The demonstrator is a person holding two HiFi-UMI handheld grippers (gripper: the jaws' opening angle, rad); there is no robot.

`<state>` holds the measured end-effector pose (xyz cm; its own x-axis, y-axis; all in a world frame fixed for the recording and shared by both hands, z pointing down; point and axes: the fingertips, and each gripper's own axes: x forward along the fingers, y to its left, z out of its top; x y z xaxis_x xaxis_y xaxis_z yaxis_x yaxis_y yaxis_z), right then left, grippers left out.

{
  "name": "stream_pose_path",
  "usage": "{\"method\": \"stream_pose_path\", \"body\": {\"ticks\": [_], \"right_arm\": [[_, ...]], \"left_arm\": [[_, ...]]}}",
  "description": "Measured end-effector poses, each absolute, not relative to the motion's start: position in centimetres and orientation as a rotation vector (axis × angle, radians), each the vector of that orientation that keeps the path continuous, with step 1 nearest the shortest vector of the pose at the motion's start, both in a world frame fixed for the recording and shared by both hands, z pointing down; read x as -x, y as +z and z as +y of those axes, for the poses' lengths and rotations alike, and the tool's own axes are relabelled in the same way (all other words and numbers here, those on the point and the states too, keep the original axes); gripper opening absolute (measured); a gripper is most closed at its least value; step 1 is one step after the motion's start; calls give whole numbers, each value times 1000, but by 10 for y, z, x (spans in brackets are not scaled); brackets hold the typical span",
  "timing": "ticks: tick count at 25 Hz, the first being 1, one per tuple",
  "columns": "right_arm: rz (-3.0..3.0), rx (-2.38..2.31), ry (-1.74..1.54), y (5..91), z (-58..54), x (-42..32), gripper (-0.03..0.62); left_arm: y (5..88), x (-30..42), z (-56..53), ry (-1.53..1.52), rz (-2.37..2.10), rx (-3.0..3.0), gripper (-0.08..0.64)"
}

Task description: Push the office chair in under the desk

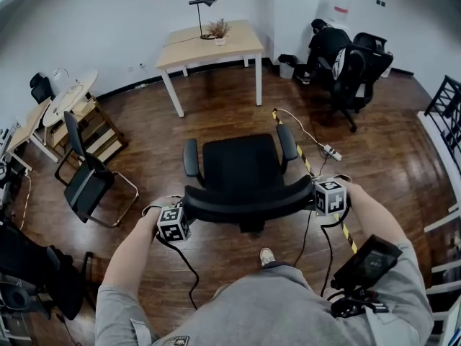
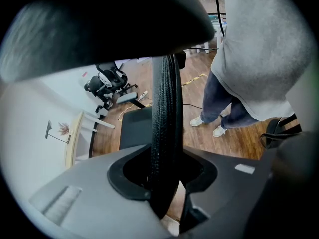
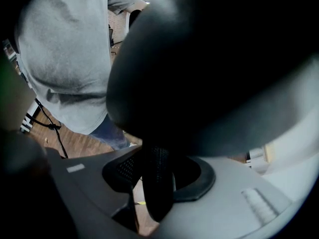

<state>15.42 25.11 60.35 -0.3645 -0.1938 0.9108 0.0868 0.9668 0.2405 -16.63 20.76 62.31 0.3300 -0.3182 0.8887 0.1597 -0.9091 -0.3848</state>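
The office chair stands on the wooden floor in the middle of the room, its seat turned towards the light wood table by the far wall. Chair and table are well apart, with bare boards between them. The table carries a black lamp and a small plant.

The person stands just behind the chair, one gripper at each end of the backrest's upper edge. The left gripper sits at the left end. In the left gripper view the backrest's thin, textured edge runs straight up through the slot between the jaws, which are clenched on it from both sides. The right gripper sits at the right end. In the right gripper view the mesh edge likewise stands between its jaws, grasped there, while the padded top of the backrest fills the upper part of that view. Both grippers point steeply down onto the backrest.

A yellow-and-black strip runs along the floor past the chair's right armrest, touching a white power strip farther on. A sled-base chair stands to the left, and a second swivel chair stands in the far right corner.
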Motion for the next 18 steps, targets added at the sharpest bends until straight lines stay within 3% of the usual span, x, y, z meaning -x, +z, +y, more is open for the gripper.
{"method": "stream_pose_path", "body": {"ticks": [18], "right_arm": [[-1914, -53, -320, 612, 129, -192, 152]], "left_arm": [[622, 135, 103, -1648, 236, 2203, 115]]}}
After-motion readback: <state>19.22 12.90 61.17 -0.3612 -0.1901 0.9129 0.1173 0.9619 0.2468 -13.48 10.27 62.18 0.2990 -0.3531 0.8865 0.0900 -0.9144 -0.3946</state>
